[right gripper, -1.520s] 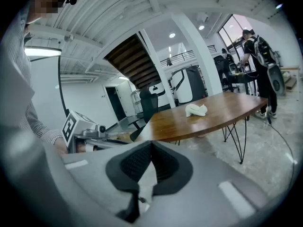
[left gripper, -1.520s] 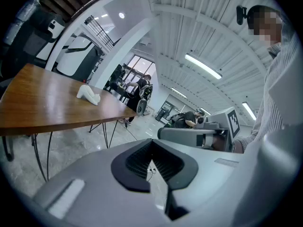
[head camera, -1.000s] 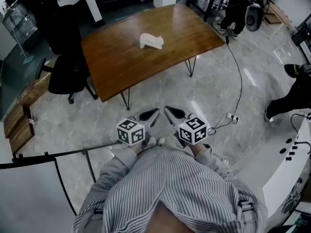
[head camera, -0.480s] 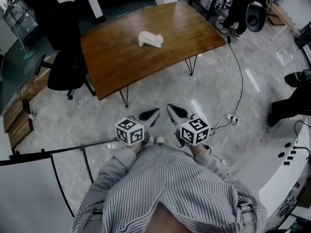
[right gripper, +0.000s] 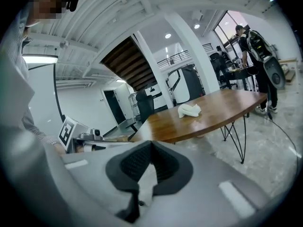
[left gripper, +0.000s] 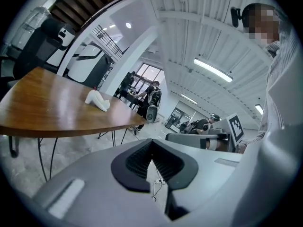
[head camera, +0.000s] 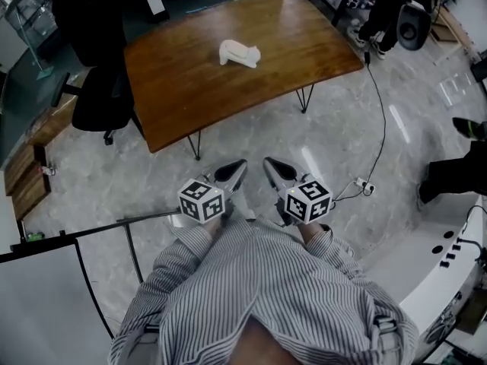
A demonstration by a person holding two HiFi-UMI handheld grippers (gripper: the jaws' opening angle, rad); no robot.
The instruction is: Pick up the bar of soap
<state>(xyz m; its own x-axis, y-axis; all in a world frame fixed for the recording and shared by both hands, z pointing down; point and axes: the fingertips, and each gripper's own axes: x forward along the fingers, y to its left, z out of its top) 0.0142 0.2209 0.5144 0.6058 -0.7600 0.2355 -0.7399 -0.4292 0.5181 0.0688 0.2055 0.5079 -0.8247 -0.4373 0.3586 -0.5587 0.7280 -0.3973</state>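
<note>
White, lumpy bar of soap (head camera: 240,53) lies on the far brown wooden table (head camera: 183,90), well apart from the person. Grey left gripper (head camera: 234,172) and grey right gripper (head camera: 274,170) hang side by side near the striped shirt (head camera: 266,295), both with jaws closed together and empty. This is probably a carrying posture, as the soap is not yet within reach.

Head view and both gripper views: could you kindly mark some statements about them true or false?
1. The soap lies on the wooden table. True.
2. The left claw grips the soap. False: it is shut on nothing, held close to the person's body, well short of the table.
3. The right claw is shut and empty. True.
4. In the head view, a black office chair stands at the table's right side. False: it stands at the table's left side.
5. Both claws point toward the table. True.
</note>
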